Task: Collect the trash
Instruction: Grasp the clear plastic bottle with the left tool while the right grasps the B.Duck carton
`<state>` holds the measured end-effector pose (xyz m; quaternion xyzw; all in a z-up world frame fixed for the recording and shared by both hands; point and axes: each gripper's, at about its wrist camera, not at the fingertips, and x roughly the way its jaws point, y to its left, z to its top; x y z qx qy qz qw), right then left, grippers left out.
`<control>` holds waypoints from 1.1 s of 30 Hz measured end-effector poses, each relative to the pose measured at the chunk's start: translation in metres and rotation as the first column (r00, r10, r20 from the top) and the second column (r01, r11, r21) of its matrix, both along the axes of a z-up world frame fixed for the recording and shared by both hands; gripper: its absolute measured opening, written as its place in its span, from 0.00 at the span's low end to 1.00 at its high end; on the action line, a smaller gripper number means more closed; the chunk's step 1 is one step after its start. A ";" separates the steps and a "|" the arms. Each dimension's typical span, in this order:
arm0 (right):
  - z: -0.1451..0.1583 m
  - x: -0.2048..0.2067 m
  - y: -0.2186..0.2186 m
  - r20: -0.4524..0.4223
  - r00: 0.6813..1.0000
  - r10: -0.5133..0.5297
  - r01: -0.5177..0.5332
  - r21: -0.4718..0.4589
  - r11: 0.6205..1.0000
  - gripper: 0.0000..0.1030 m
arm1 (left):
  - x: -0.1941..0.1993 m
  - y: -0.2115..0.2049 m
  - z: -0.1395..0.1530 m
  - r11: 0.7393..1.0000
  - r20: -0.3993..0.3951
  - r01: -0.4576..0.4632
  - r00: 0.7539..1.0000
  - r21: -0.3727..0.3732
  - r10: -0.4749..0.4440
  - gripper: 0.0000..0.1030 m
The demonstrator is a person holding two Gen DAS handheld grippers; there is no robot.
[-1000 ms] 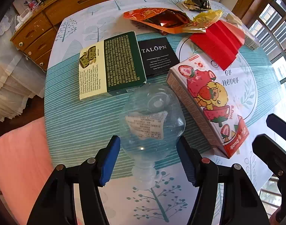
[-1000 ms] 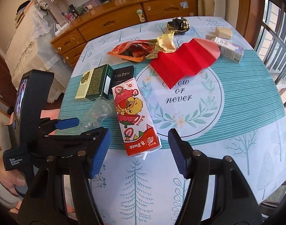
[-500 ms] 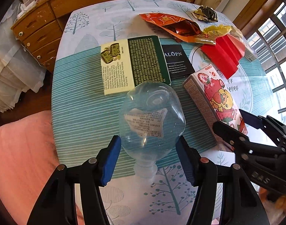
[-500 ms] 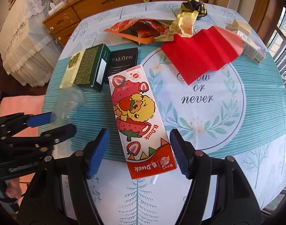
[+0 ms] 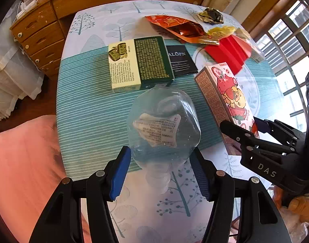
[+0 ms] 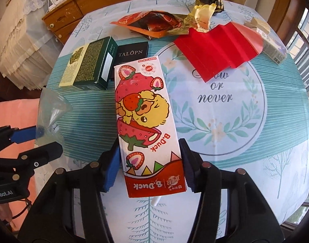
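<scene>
Both tongs are gripping: our left gripper [image 5: 159, 174] is clenching the crumpled bottle [image 5: 163, 125], and our right gripper [image 6: 149, 168], just closing, is pinching the carton [image 6: 146, 121]. We are risking slips, since the bottle is slick and the carton is being held only at its near end.

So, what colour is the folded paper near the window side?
Red, plain; the folded paper shows best in the right wrist view.

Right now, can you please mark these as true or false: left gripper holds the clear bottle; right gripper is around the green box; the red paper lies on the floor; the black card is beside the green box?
1. The left gripper holds the clear bottle: true.
2. The right gripper is around the green box: false, it straddles the strawberry carton.
3. The red paper lies on the floor: false, on the table.
4. The black card is beside the green box: true.
</scene>
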<state>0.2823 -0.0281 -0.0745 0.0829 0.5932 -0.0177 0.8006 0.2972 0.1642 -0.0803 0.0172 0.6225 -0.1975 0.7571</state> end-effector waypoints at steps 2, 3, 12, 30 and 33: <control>0.010 -0.008 -0.001 0.012 1.000 -0.013 0.013 0.009 1.000 0.49 | -0.007 -0.001 0.003 1.000 0.001 0.010 1.000 -0.011 -0.010 0.58; 0.015 -0.013 -0.001 0.018 1.000 -0.019 0.019 0.014 1.000 0.49 | -0.011 0.000 0.005 1.000 0.000 0.012 1.000 -0.018 -0.012 0.58; 0.056 -0.066 0.001 0.032 0.999 -0.030 0.030 0.018 0.999 0.49 | -0.048 0.000 0.040 0.995 0.083 0.009 0.997 -0.095 -0.001 0.58; 0.147 -0.222 -0.042 0.216 0.966 0.144 -0.155 0.033 0.987 0.49 | -0.234 -0.021 0.121 0.972 0.237 -0.203 0.945 -0.117 0.226 0.58; 0.154 -0.264 -0.060 0.238 0.960 0.145 -0.163 0.055 0.985 0.49 | -0.275 -0.033 0.123 0.966 0.245 -0.231 0.936 -0.116 0.254 0.58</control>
